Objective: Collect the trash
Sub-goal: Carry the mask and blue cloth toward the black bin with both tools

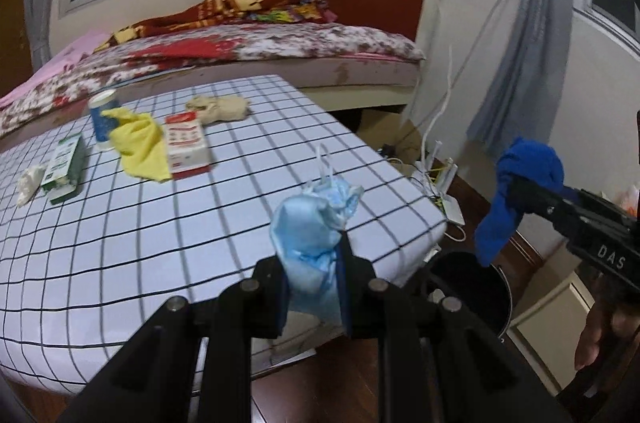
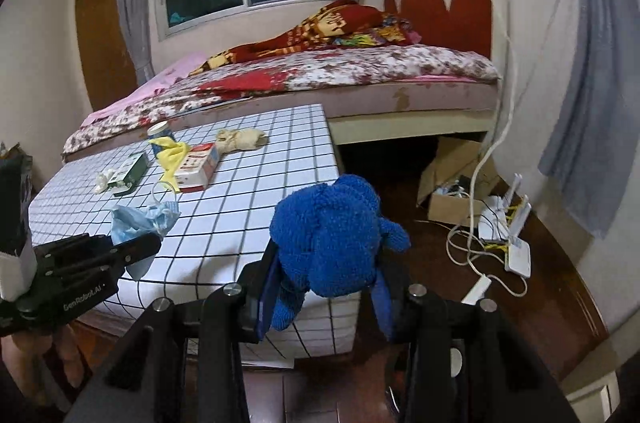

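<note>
Near the black bin (image 1: 472,287), the left hand-held gripper (image 1: 316,263) pinches a light, soft face mask (image 1: 312,223) mid-body, and the right hand-held gripper (image 2: 324,287) grasps a limp blue cloth (image 2: 328,235).

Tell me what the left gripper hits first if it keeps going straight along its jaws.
Probably the checked tabletop: the left gripper, shut on a face mask, points down over its near corner. Depth is unclear; nothing else seems nearer.

The left gripper (image 1: 316,263) points downward, its jaws clamped tight. The right gripper (image 2: 324,279) (also tilted down) has its jaws partly closed around a load.
</note>
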`<act>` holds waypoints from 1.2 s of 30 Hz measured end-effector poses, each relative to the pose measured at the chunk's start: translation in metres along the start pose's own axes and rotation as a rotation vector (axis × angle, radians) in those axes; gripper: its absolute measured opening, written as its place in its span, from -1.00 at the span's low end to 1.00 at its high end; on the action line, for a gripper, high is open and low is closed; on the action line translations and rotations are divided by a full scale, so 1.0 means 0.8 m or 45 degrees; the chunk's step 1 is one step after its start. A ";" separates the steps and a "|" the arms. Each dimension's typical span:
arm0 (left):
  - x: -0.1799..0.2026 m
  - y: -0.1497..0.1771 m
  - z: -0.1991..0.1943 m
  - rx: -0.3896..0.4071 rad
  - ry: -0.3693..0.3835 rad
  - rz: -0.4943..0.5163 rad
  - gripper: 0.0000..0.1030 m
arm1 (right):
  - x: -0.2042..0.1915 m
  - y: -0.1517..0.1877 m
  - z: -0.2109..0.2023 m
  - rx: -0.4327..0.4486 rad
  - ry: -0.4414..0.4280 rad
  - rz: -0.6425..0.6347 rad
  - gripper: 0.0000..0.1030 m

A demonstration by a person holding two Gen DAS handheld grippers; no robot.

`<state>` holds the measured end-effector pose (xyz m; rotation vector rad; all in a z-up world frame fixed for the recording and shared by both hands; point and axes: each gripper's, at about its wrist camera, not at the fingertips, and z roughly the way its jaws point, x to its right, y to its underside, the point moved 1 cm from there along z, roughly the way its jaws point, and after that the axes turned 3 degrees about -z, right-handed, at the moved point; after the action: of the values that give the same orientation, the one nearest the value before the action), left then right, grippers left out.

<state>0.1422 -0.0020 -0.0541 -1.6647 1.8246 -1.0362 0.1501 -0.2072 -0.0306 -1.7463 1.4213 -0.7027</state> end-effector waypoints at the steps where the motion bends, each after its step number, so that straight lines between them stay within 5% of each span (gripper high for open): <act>1: 0.007 0.001 0.000 0.000 0.004 0.014 -0.60 | 0.007 0.004 -0.002 0.005 0.008 0.014 -0.17; 17: 0.122 0.025 0.042 -0.090 0.130 0.201 -0.60 | 0.121 0.064 -0.028 -0.034 0.116 0.211 -0.16; 36: 0.242 0.080 0.101 -0.241 0.365 0.405 -0.60 | 0.218 0.151 -0.014 -0.253 0.234 0.297 -0.15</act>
<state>0.1313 -0.2099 -0.1238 -1.3117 2.3458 -1.0270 0.1141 -0.3900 -0.1326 -1.6586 1.8406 -0.6252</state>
